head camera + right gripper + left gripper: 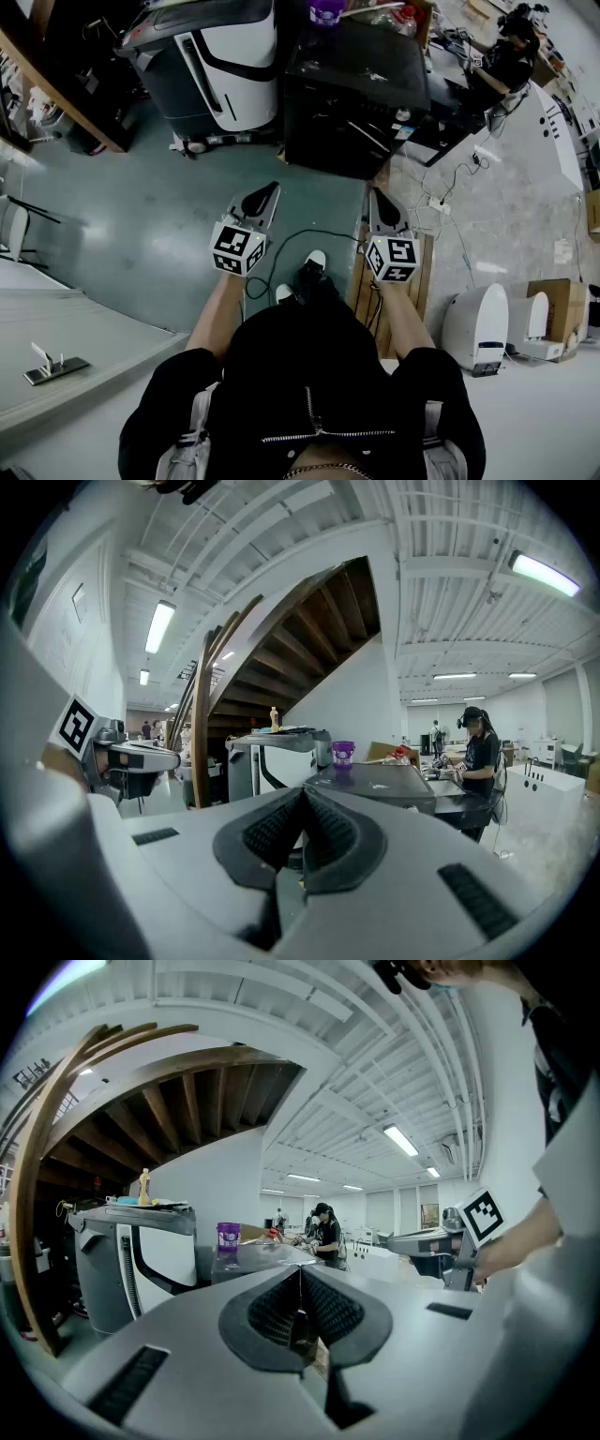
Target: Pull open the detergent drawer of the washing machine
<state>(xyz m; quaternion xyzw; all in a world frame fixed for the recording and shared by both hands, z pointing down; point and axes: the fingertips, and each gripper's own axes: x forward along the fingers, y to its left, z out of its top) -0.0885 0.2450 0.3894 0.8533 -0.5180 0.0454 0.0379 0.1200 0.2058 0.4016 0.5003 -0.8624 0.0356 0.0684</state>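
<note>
The left gripper (269, 193) and right gripper (376, 198) are both closed and empty, well short of the black washing machine (352, 98). Its detergent drawer cannot be made out.

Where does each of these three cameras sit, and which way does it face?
Head view: on the person's head, looking steeply down at the floor and dark machine; arms, shoes, left hand-held gripper and right hand-held gripper show.
Left gripper view: rides that gripper, looking along its shut jaws; the right one shows at right.
Right gripper view: likewise; the left one shows at left.
Both gripper views share the purple cup.
</note>
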